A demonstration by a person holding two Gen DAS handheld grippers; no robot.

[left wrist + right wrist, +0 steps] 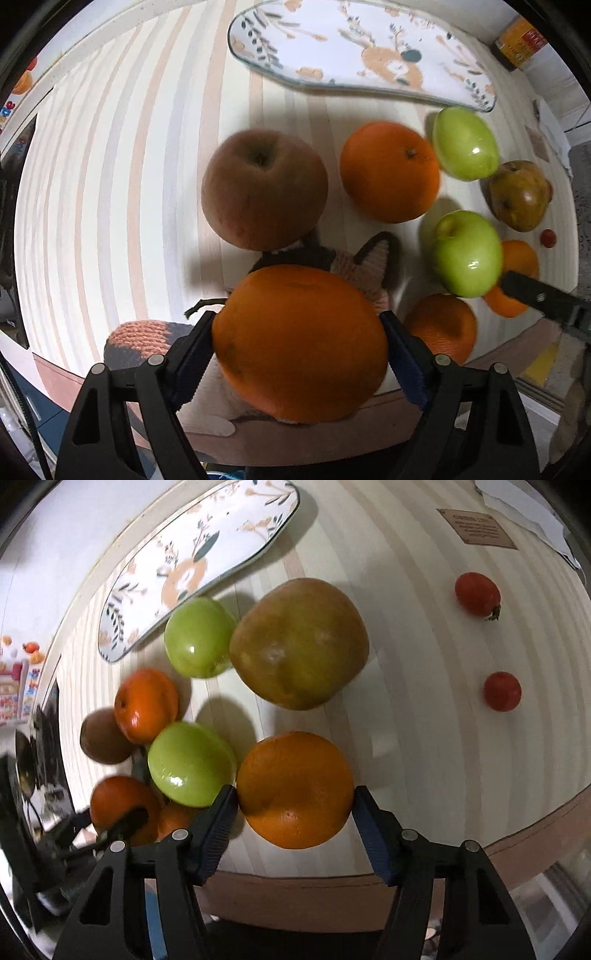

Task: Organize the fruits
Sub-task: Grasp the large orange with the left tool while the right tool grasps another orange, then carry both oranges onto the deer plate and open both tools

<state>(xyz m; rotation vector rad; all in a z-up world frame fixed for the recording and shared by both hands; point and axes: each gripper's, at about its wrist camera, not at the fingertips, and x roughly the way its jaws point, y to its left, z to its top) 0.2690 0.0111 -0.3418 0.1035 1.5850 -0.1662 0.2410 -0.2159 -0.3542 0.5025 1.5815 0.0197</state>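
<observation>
The left gripper [297, 343] was clamped on a big orange [299, 343], held above the desk [110, 184]. The right gripper [295, 805] squeezed another orange [295, 790]. Best to lift both slowly and carry them to the plate [332, 33] without bumping the green apples [190, 764].

Left gripper [299, 347], right gripper [295, 823]: black angular plastic arms, silver round pins, dark blue ribbed pads [218, 830].

My tongs [299, 332] are matt black plastic with ribbed blue pads [404, 363]. The oranges [295, 790] look dimpled, the green apples [190, 764] super glossy. Plate [332, 40] is shiny glazed ceramic, worktop [110, 184] smooth striped wood.
</observation>
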